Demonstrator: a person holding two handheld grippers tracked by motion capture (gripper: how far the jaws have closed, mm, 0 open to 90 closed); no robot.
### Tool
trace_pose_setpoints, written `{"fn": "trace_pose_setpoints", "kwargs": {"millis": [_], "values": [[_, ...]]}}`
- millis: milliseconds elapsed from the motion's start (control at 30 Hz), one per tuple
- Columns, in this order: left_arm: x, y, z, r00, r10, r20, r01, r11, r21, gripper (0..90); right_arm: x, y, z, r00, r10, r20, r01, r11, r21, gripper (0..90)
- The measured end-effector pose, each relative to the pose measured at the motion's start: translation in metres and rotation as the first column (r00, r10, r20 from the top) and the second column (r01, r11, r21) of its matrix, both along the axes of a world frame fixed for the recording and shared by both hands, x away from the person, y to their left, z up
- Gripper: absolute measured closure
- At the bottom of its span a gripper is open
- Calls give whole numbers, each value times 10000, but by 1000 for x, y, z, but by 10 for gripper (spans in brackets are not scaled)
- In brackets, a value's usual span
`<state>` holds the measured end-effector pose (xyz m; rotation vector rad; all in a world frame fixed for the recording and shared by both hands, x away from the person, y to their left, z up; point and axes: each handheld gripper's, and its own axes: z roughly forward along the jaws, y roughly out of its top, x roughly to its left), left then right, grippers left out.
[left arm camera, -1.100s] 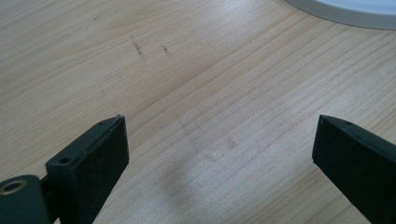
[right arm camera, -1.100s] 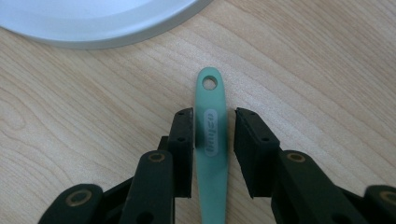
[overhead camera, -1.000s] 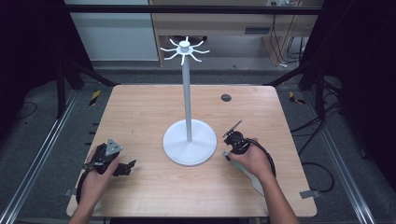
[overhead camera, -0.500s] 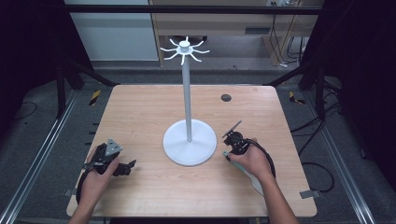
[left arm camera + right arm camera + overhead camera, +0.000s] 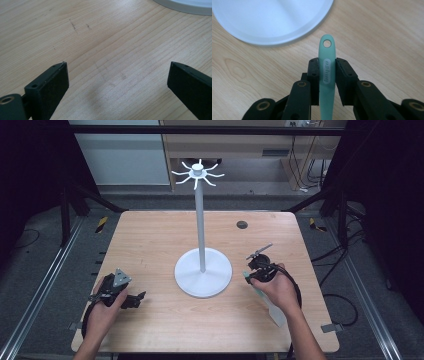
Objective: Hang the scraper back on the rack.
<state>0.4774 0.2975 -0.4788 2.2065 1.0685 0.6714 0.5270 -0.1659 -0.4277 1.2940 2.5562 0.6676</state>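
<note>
Clearly the right gripper (image 5: 327, 75) pinches the green spatula's handle (image 5: 327, 72), hanging hole pointing to twelve o'clock, toward the white hook stand (image 5: 201, 220); the left gripper (image 5: 117, 82) idles, spread.

A stand (image 5: 202, 272) sits on the tabletop (image 5: 150, 235) near its middle. The left gripper (image 5: 131, 300) lies toward the near left corner, and the right gripper (image 5: 248, 276), just right of the stand's base, clamps a spatula (image 5: 270, 306) that points toward the near right corner.
</note>
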Motion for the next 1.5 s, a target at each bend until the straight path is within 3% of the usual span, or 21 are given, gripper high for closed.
{"fn": "trace_pose_setpoints", "kwargs": {"millis": [567, 767, 933, 1100, 1500], "values": [[0, -1, 0, 10000, -62, -53, 62, 10000, 52, 34, -6, -8, 46, 9917, -197, 1273, 101, 9971, 756, 746], [0, -2, -1, 9999, -94, -57, 94, 9999, 70, 34, -8, -10, 65, 9817, -264, 1885, 62, 9942, 1069, 746], [0, -2, -1, 9999, -95, -69, 96, 9999, 67, 35, -11, -11, 75, 9775, -295, 2090, 24, 9917, 1286, 747], [0, -2, -1, 9999, -102, -73, 102, 9999, 72, 34, -13, -12, 85, 9666, -342, 2541, -36, 9891, 1469, 746], [0, -2, -1, 9999, -92, -63, 92, 9999, 59, 34, -17, -8, 97, 9463, -509, 3191, -143, 9800, 1986, 746]]}}
